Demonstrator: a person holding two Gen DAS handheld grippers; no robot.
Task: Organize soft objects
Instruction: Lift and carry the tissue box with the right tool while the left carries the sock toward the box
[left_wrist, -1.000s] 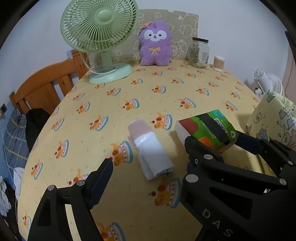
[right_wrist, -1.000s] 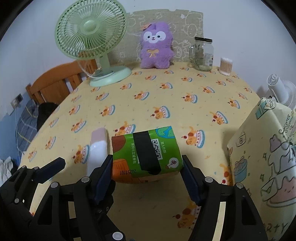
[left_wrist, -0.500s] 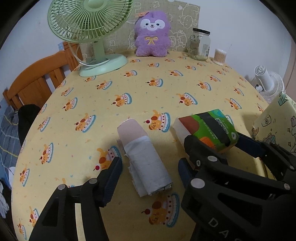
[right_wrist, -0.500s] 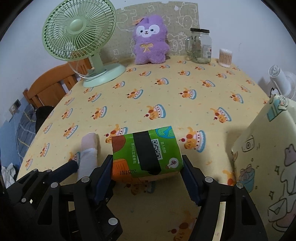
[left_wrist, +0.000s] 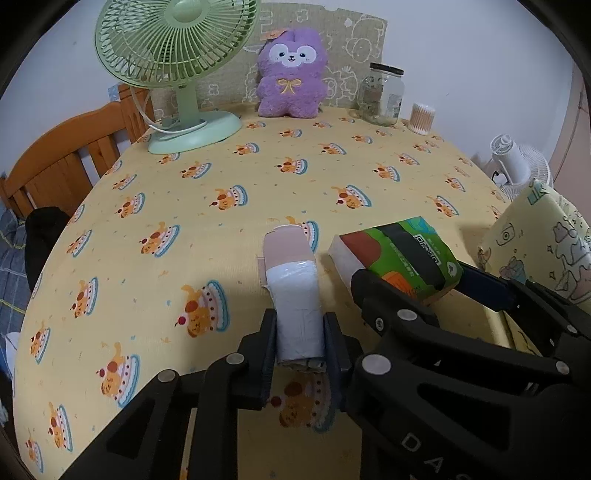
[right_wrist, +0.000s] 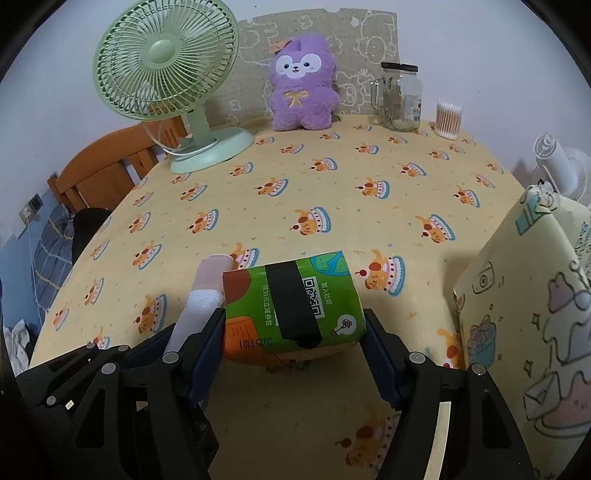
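Rolled white-and-pink cloth (left_wrist: 293, 295) on the yellow tablecloth (left_wrist: 258, 177), near end clamped by left gripper (left_wrist: 300, 345). Green tissue pack (right_wrist: 291, 308) just beside it, clamped by right gripper (right_wrist: 293, 343).

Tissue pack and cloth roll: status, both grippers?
Left gripper shut on cloth roll. Right gripper shut on tissue pack. Both low over tablecloth. Nothing in the way.

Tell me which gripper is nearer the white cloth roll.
Left. The left gripper clamps the white cloth roll; the right gripper holds the green tissue pack beside it.
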